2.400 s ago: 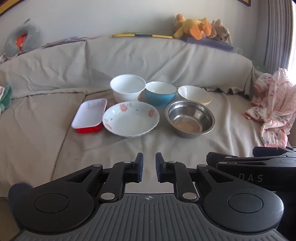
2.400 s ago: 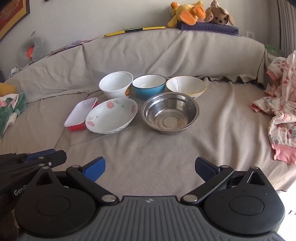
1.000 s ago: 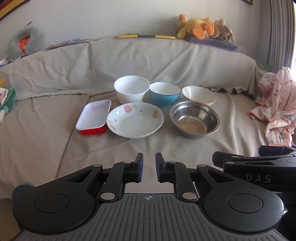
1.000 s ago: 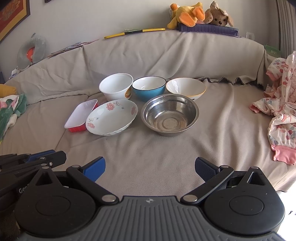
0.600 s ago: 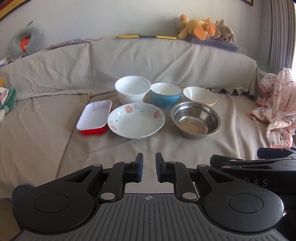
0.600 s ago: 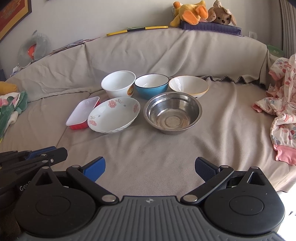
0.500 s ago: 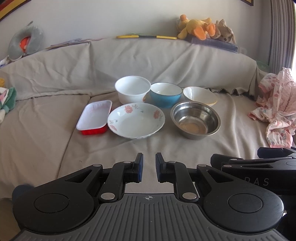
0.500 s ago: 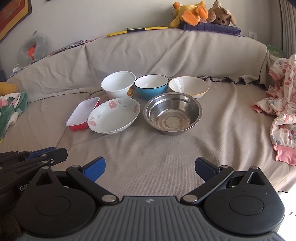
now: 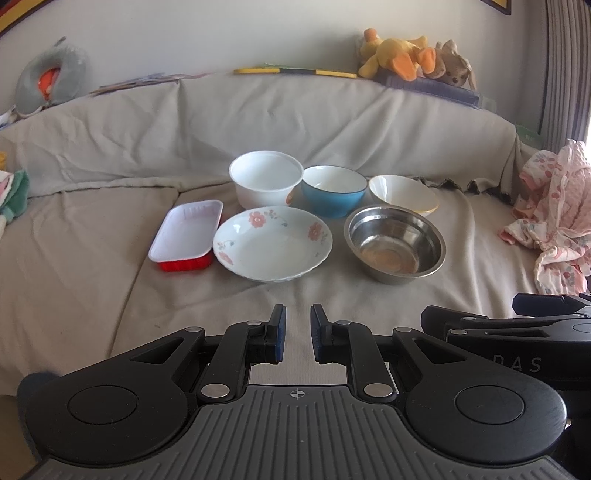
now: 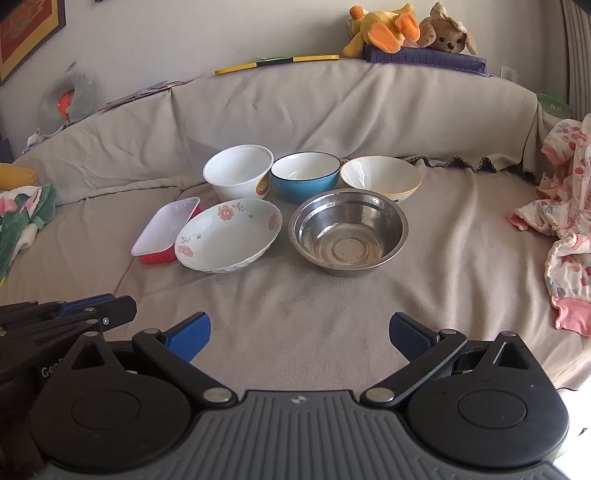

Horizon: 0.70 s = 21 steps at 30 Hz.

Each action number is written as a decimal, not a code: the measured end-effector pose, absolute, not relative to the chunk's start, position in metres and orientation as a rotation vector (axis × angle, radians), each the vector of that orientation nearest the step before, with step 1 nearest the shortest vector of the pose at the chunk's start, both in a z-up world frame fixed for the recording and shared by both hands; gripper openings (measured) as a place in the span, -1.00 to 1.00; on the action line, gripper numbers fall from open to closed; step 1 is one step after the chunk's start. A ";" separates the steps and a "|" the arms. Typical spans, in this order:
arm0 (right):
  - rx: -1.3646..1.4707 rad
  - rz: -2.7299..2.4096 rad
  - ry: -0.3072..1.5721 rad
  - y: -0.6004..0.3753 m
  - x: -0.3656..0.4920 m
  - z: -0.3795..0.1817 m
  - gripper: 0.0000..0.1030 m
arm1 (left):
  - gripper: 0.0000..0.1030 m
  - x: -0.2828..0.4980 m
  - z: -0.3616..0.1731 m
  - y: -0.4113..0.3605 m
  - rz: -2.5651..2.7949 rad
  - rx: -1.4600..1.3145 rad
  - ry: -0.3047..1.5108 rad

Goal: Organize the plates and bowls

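Observation:
Several dishes sit on a beige-covered sofa seat: a flowered white plate (image 9: pixel 273 245) (image 10: pixel 229 234), a steel bowl (image 9: pixel 394 244) (image 10: pixel 349 231), a red rectangular tray (image 9: pixel 187 234) (image 10: pixel 166 229), a tall white bowl (image 9: pixel 265 183) (image 10: pixel 238 176), a blue bowl (image 9: pixel 333 190) (image 10: pixel 305 177) and a cream bowl (image 9: pixel 403 194) (image 10: pixel 380 179). My left gripper (image 9: pixel 297 334) is nearly shut and empty, well short of the plate. My right gripper (image 10: pixel 299 336) is open and empty, short of the steel bowl.
Pink clothing (image 9: pixel 554 221) (image 10: pixel 569 229) lies at the right of the seat. A green flowered cloth (image 10: pixel 22 218) lies at the left. Plush toys (image 10: pixel 402 26) and a neck pillow (image 9: pixel 48 83) rest on the sofa back.
Both grippers have drifted slightly; the dishes sit a little nearer in the right wrist view. Neither jaw has changed its opening. No dish has moved.

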State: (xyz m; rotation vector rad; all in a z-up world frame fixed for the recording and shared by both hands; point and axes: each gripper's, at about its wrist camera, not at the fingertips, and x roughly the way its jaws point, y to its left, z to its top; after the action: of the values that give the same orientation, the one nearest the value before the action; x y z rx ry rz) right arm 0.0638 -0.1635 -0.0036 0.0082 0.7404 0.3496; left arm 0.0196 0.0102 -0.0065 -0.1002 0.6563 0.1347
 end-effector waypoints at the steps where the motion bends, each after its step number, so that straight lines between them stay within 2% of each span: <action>1: 0.010 0.353 0.736 -0.162 0.069 -0.006 1.00 | -0.68 0.025 -0.009 0.014 0.125 -0.112 0.658; 11: 0.111 0.404 0.719 -0.142 0.159 -0.051 1.00 | -0.68 0.122 -0.065 0.116 -0.110 -0.574 0.748; 21: -0.004 0.560 0.805 -0.084 0.194 -0.090 0.99 | -0.68 0.153 -0.088 0.195 0.036 -0.553 0.672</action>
State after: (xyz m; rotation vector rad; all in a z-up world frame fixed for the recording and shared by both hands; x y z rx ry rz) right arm 0.1939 -0.0841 -0.0896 -0.0043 0.8047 0.5597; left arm 0.1529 0.1947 -0.0876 -0.5535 0.6721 0.0361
